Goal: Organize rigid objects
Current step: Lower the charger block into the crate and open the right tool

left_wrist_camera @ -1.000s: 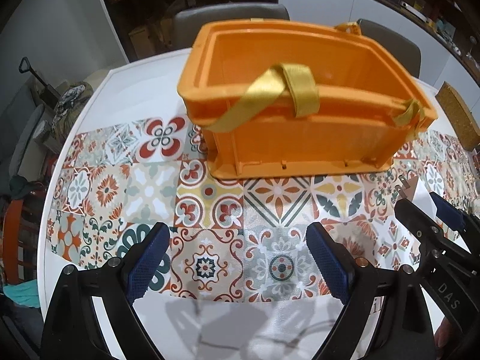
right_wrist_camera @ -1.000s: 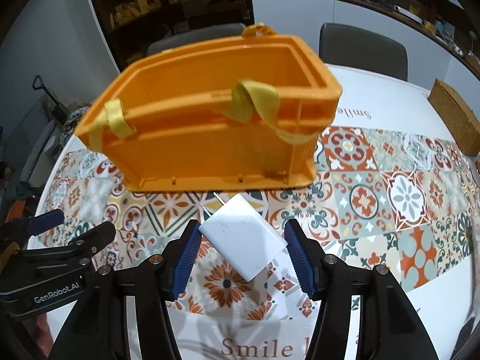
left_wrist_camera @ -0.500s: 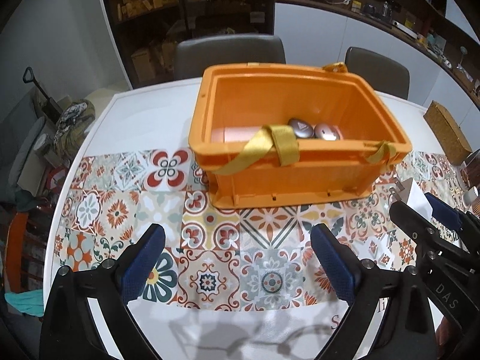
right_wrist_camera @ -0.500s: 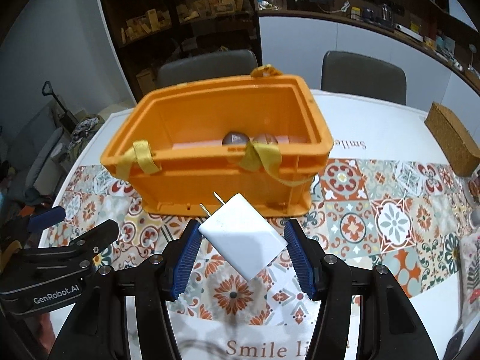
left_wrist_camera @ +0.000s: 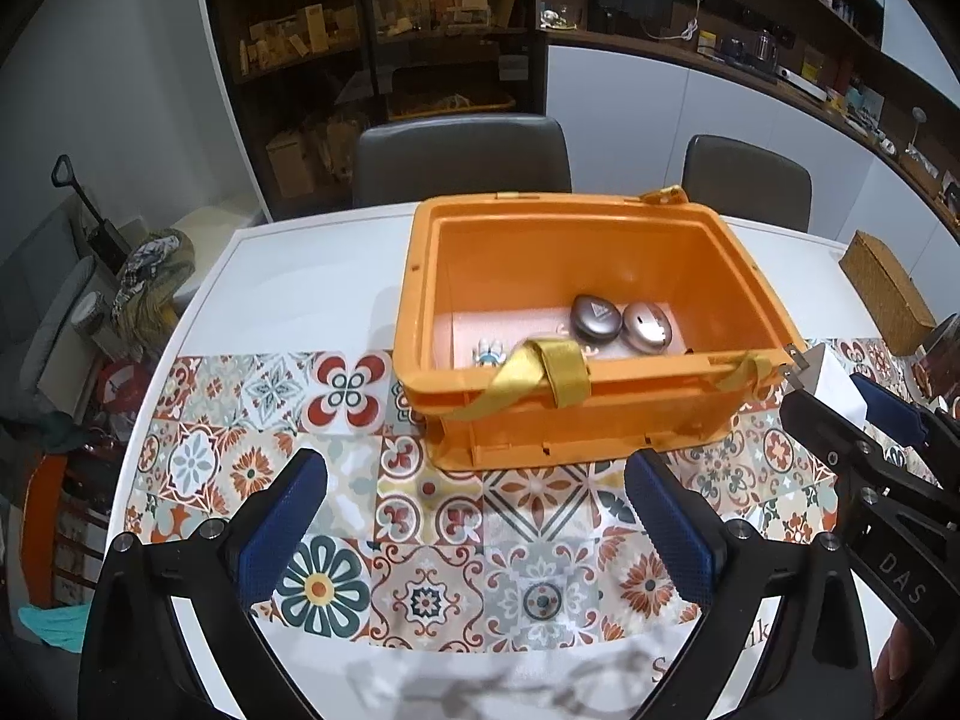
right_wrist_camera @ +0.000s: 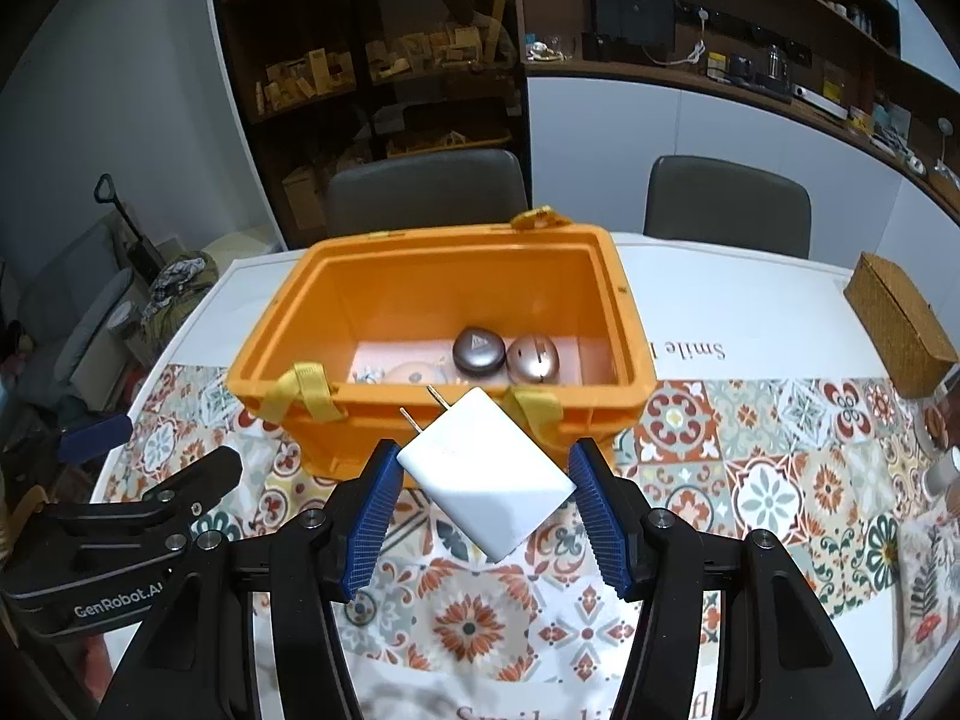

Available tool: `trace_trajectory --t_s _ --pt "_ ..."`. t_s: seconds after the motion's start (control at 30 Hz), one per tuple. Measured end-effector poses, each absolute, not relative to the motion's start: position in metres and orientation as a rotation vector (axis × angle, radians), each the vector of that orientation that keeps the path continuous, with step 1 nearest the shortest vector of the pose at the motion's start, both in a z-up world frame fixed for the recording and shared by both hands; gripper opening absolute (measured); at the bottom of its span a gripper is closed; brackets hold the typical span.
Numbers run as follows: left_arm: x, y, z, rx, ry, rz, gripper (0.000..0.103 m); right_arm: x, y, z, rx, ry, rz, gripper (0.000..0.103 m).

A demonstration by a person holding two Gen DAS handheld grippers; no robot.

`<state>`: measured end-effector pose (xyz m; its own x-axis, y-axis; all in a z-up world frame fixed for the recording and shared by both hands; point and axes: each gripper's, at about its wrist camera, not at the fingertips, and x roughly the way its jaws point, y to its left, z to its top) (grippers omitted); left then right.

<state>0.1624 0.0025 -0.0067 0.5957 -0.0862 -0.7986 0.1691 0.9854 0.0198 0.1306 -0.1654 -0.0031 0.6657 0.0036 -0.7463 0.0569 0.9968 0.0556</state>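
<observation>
White and round-edged, the tabletop (left_wrist_camera: 288,282) carries a runner of patterned tile prints (left_wrist_camera: 420,540) in orange, teal and cream, glossy under the room light. Behind it stand two grey padded chairs (left_wrist_camera: 462,159), a dark wooden shelf unit (left_wrist_camera: 372,42) crowded with boxes, and a long white counter (right_wrist_camera: 750,138) along the wall. A woven, straw-coloured rectangular box (right_wrist_camera: 900,324) sits near the far right edge. On the tiles rests a rigid orange plastic crate (left_wrist_camera: 576,420) with yellow fabric straps (left_wrist_camera: 540,372) draped over its near rim; on its floor lie two smooth, metallic egg-shaped cases (left_wrist_camera: 621,321) side by side, a small blue-and-white figure (left_wrist_camera: 489,354) and a pale round item too hidden to tell. The left tool (left_wrist_camera: 474,534) hovers over the tiles, its blue ribbed pads (left_wrist_camera: 282,534) spread wide with nothing between them, having just been opening. The right tool (right_wrist_camera: 483,492) is clenched on a flat white plastic charger with two metal prongs (right_wrist_camera: 486,474), held tilted in the air just before the crate's near wall, prongs pointing toward the crate.
</observation>
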Motion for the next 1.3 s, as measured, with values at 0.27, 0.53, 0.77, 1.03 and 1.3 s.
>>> trace_trajectory --t_s 0.27,0.53,0.77,1.03,1.3 --pt "0.176 0.002 0.005 0.091 0.895 -0.153 0.101 0.145 -0.168 0.004 0.084 0.828 -0.037 0.058" --pt "0.196 0.001 0.009 0.098 0.893 -0.158 0.102 0.169 -0.172 0.006 0.083 0.843 -0.039 0.058" --pt "0.218 0.002 0.010 0.089 0.908 -0.146 0.102 0.198 -0.170 0.005 0.063 0.876 -0.035 0.058" --pt "0.241 0.002 0.005 0.099 0.930 -0.132 0.102 0.227 -0.165 -0.005 0.044 0.934 -0.036 0.058" --pt "0.253 0.004 -0.009 0.107 0.964 -0.109 0.102 0.254 -0.163 -0.028 0.037 1.013 -0.045 0.058"
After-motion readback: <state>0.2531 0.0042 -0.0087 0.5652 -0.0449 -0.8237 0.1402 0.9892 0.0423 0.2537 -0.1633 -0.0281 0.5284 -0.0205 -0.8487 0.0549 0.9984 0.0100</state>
